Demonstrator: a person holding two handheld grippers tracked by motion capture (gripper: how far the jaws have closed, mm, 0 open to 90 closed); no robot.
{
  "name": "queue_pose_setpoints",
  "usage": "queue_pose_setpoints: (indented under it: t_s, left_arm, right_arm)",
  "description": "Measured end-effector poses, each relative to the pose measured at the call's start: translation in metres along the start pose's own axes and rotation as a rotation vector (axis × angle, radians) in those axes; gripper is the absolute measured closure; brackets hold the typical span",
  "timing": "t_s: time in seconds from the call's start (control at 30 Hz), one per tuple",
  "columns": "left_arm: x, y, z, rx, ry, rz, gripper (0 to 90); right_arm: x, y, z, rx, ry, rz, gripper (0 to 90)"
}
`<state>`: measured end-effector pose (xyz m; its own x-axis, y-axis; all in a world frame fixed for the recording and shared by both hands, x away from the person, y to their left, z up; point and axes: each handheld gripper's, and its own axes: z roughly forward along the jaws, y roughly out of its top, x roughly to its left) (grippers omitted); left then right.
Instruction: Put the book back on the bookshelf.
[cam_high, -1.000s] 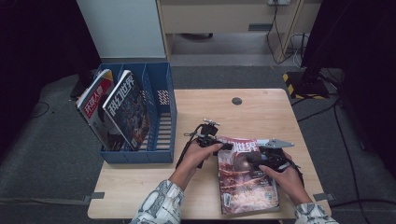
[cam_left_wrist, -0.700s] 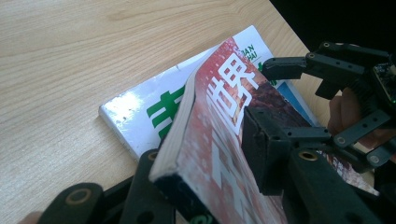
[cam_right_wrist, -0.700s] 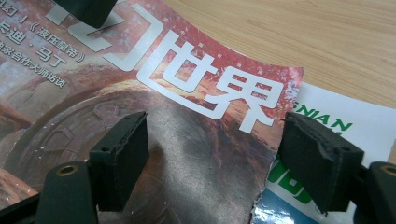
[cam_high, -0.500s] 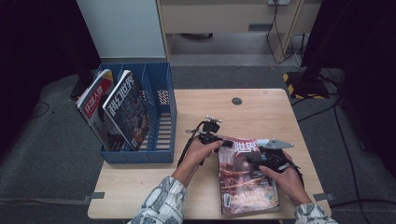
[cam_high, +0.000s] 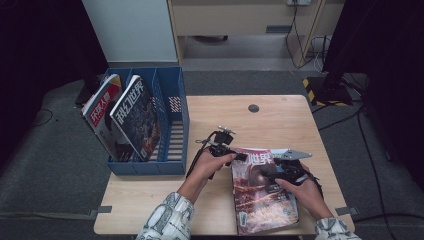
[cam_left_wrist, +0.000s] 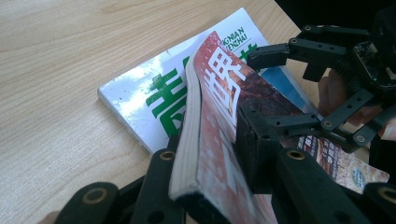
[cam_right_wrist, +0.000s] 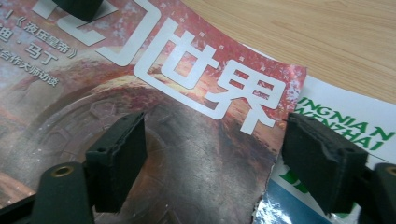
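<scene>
- Since a second ago, my left gripper (cam_high: 239, 156) has closed its jaws on the spine edge of the red magazine (cam_high: 262, 192). It now pinches that edge, one jaw under the pages and one on the cover, and the edge is lifted off the magazine below.
- My left hand (cam_high: 210, 167) has shifted only slightly; my right hand (cam_high: 305, 190) has stayed put.
- My right gripper (cam_right_wrist: 212, 163) has its jaws spread, just opened a touch further, hovering over the red cover with nothing between the pads.
- The red magazine lies at the near right of the desk (cam_high: 280, 120), on top of a white magazine with green lettering (cam_left_wrist: 154, 98), which lies flat on the wood.
- The desk is pale wood with a round dark cable hole (cam_high: 253, 108) towards the far edge.
- A blue file rack (cam_high: 172, 125) stands at the desk's left, holding two upright magazines (cam_high: 122, 117) in its left compartments.
- Beyond the desk are grey carpet, a white panel, a beige cabinet and trailing cables; the sides of the room are dark.
</scene>
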<state>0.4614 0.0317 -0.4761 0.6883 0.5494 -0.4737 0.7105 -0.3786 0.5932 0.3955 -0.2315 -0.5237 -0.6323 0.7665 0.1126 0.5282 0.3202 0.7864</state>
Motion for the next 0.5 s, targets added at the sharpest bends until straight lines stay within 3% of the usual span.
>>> queue_pose_setpoints:
  t_s: [0.27, 0.37, 0.5]
  left_arm:
    - [0.0011, 0.0046, 0.0023, 0.024, -0.004, -0.023, 65.4]
    - [0.0043, 0.0082, 0.0031, 0.026, -0.007, -0.052, 61.3]
    - [0.0055, 0.0097, 0.0043, 0.036, 0.009, -0.045, 69.7]
  right_arm:
    - [0.0001, -0.0007, 0.0002, 0.005, 0.001, 0.008, 22.7]
    - [-0.0003, -0.0010, 0.0003, 0.002, 0.002, 0.001, 22.7]
    - [-0.0002, -0.0012, 0.0004, 0.000, 0.001, -0.002, 22.7]
